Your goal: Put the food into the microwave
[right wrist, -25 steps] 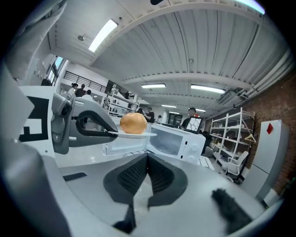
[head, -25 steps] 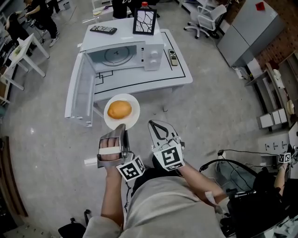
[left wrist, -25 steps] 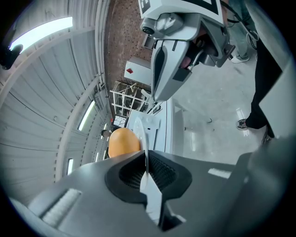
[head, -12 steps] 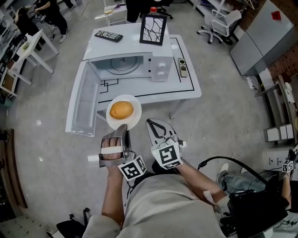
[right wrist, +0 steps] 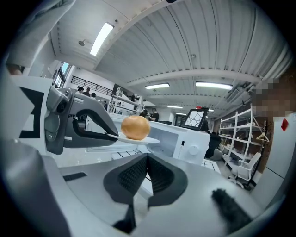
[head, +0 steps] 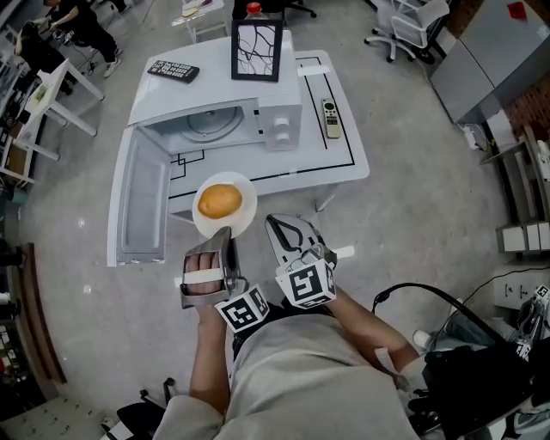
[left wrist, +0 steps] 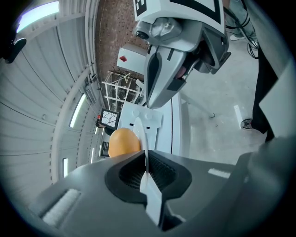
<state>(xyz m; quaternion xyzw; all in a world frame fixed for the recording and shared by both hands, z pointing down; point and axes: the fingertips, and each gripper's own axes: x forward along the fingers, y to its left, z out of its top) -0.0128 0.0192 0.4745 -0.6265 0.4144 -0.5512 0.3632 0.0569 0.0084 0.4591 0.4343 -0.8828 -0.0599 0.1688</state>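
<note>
An orange bun (head: 219, 200) lies on a white plate (head: 243, 215). My left gripper (head: 227, 235) is shut on the plate's near rim and holds it level in front of the table. In the left gripper view the plate (left wrist: 141, 134) shows edge-on between the pads, with the bun (left wrist: 124, 142) beyond. The white microwave (head: 225, 125) stands on the low white table (head: 339, 168), and its door (head: 137, 206) is swung wide open to the left. My right gripper (head: 272, 222) is shut and holds nothing, just right of the plate. From the right gripper view (right wrist: 147, 157) the bun (right wrist: 135, 127) sits before the microwave (right wrist: 189, 141).
A framed picture (head: 256, 39) and a black remote (head: 173, 70) lie behind the microwave, and a small remote (head: 330, 119) to its right. Office chairs (head: 404, 26), a white side table (head: 51, 94) with people near it, and shelving (head: 524, 198) ring the floor.
Both grippers have moved forward with the plate and bun, towards the table's front edge and the open microwave. The grip on the plate is unchanged.
</note>
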